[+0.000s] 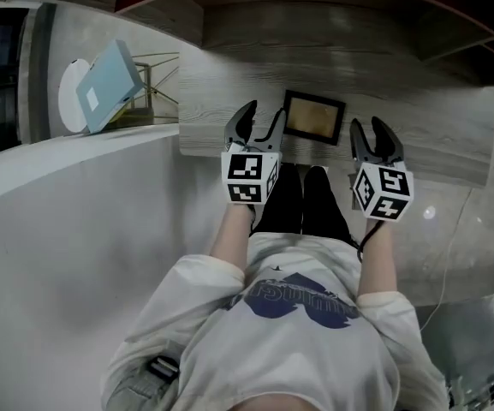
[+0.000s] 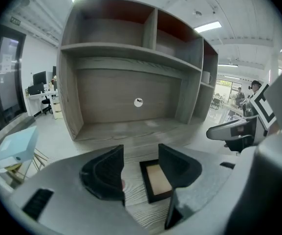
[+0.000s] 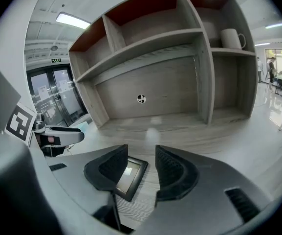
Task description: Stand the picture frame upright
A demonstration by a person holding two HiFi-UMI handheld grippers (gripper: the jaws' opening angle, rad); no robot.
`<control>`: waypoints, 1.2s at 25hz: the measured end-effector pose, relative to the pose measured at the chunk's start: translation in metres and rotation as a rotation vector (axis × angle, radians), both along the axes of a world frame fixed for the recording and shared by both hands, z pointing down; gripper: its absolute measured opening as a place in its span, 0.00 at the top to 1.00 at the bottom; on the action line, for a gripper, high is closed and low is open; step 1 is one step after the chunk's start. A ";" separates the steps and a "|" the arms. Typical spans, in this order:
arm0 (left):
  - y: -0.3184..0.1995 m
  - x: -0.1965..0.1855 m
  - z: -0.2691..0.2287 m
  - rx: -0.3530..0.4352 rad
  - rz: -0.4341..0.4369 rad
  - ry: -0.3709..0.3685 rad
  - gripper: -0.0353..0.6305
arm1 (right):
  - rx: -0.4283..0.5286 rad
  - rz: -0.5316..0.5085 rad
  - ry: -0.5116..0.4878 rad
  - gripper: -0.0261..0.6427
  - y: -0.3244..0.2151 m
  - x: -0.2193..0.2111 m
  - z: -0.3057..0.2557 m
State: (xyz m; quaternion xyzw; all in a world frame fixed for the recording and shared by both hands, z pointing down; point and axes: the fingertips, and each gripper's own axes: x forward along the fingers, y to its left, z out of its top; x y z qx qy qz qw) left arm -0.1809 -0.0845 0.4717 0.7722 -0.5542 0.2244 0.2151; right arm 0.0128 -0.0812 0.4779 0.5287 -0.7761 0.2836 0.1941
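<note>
Person: stands at 6 o'clock in the head view, both forearms stretched forward, one tool in each hand.
Left tool [image 1: 260,118]: hovers low at the near edge of the desk, about 11 o'clock from the person. Its jaws stand wide with nothing pressed between them. In its own view the near left corner of the frame shows in the gap, close by the right jaw.
Right tool [image 1: 371,135]: hangs at about 1 o'clock, jaws also wide and empty. In its own view the frame's right edge lies below, partly behind the left jaw. It does not look to be touching.
Why so held: I judge the two tools flank the frame so that one can lift an edge while the other steadies it.
Picture frame [image 1: 313,116]: dark border, pale brown middle. It lies flat, face up, on the desk at 12 o'clock, between the two tools and a little beyond them. It is not yet upright.
Desk [image 1: 229,84]: grey wood grain, bare around the frame.
Shelf unit [image 2: 131,58]: rises behind the desk; its back panel could prop a standing frame.
Mug [image 3: 231,38]: white, on an upper right shelf, well apart.
Blue box [image 1: 110,84]: tilted, far off at 10 o'clock, beyond the desk.
</note>
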 end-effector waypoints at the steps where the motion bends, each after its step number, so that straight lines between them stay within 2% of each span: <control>1: 0.001 0.001 0.008 -0.019 0.013 0.001 0.64 | -0.023 -0.002 -0.001 0.70 0.002 -0.003 0.008; 10: 0.008 0.010 0.073 -0.154 0.080 0.012 0.64 | -0.143 -0.010 0.025 0.71 0.015 -0.026 0.068; 13: 0.009 0.011 0.086 -0.176 0.073 0.016 0.64 | -0.156 0.001 0.029 0.75 0.016 -0.030 0.080; 21: 0.012 0.018 0.116 -0.229 0.071 0.013 0.64 | -0.201 -0.001 0.054 0.76 0.020 -0.033 0.106; 30: 0.011 0.019 0.128 -0.260 0.048 0.030 0.66 | -0.227 -0.007 0.065 0.77 0.019 -0.038 0.119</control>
